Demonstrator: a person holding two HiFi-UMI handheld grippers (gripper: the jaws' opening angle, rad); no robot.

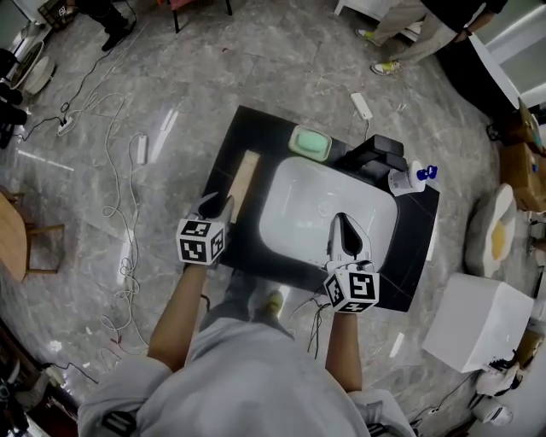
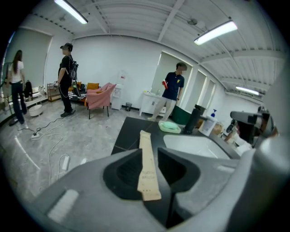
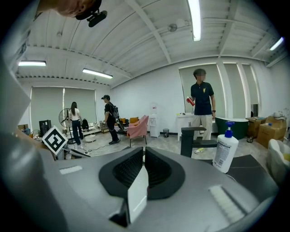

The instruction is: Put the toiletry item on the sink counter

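The top edge of the head view cuts off the person in light trousers (image 1: pixel 415 30) at one o'clock, leaving only legs and shoes. That person's face is blurred over in both gripper views. The person in dark trousers (image 1: pixel 109 21) at eleven o'clock shows little but feet. The wooden furniture (image 1: pixel 24 239) at nine o'clock runs off the left edge. The print on the pump bottle (image 1: pixel 408 179) is too small to read. I cannot tell what the pale wedge (image 3: pixel 137 192) before the right gripper (image 3: pixel 142 154) is.
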